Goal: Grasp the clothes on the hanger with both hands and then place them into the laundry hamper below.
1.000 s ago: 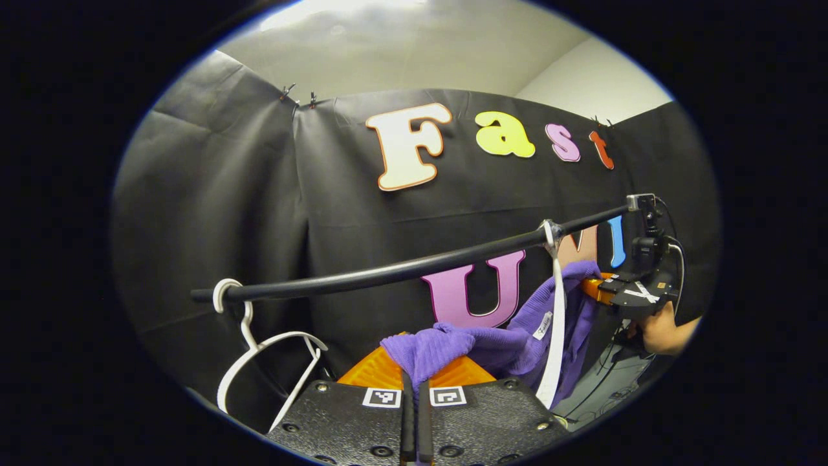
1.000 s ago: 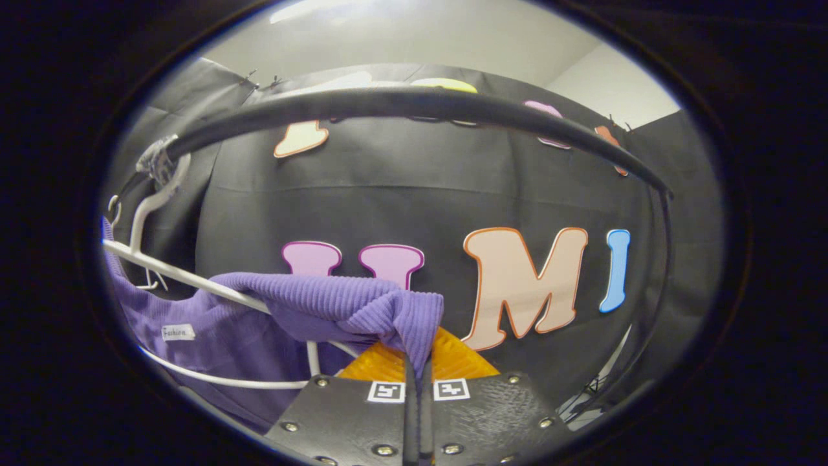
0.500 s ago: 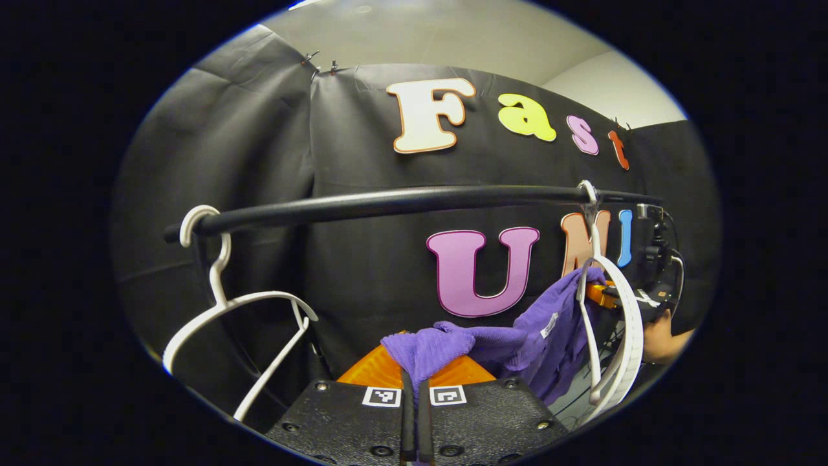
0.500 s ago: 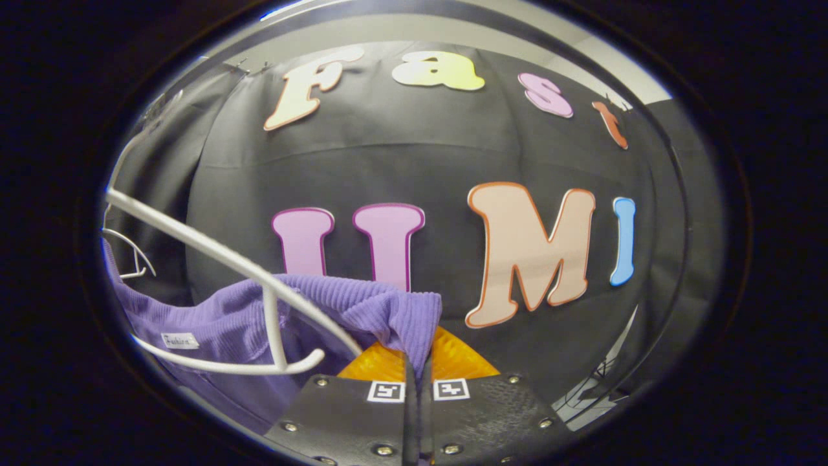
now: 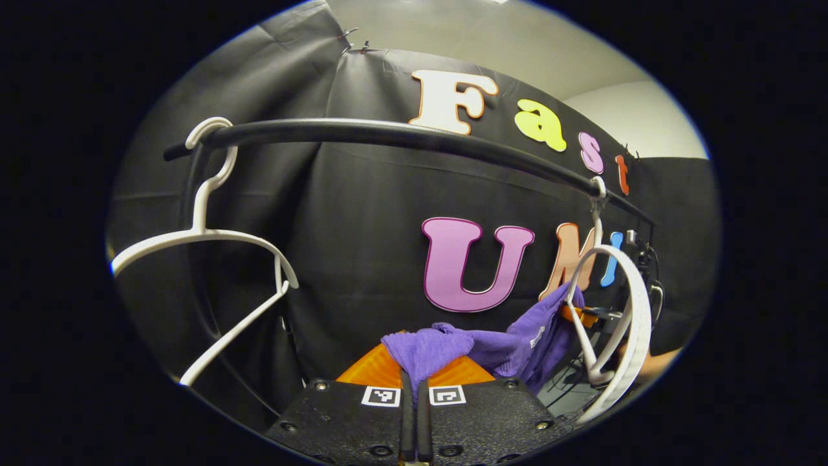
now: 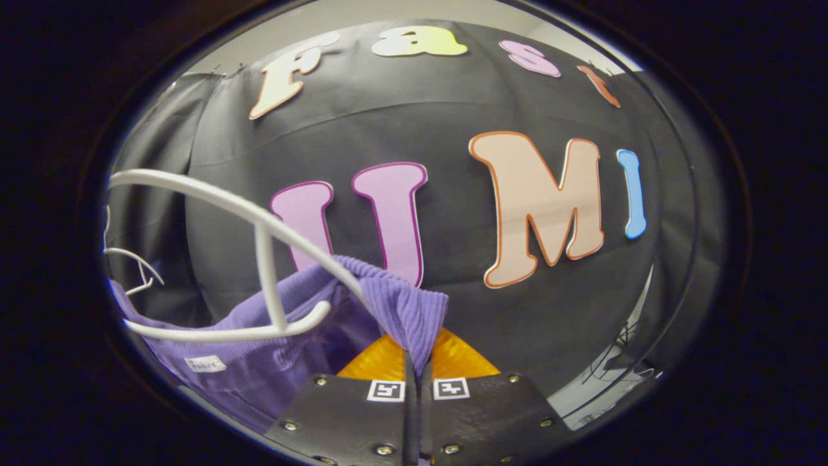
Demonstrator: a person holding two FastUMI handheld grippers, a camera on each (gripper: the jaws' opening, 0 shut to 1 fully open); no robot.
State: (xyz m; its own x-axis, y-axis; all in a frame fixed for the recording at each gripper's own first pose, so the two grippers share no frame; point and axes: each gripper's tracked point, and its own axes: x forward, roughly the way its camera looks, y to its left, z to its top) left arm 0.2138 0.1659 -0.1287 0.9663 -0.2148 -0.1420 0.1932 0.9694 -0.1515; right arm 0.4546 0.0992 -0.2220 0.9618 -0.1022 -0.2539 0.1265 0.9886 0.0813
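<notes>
Two grippers pinch one purple ribbed sweater: the left gripper has its fingers pressed on one end, the right gripper on the other. It stretches sideways between them, sagging below the black rail, beside a white hanger.

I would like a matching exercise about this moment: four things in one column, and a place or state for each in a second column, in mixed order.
Things:
1. purple garment
2. empty white hanger
3. black rail
4. left tool

States:
A. carries both hanger hooks
B. hangs bare at the rail's end
C. stretched between the two tools
D. shut on a fold of purple cloth

Pairs: 1-C, 2-B, 3-A, 4-D
</notes>
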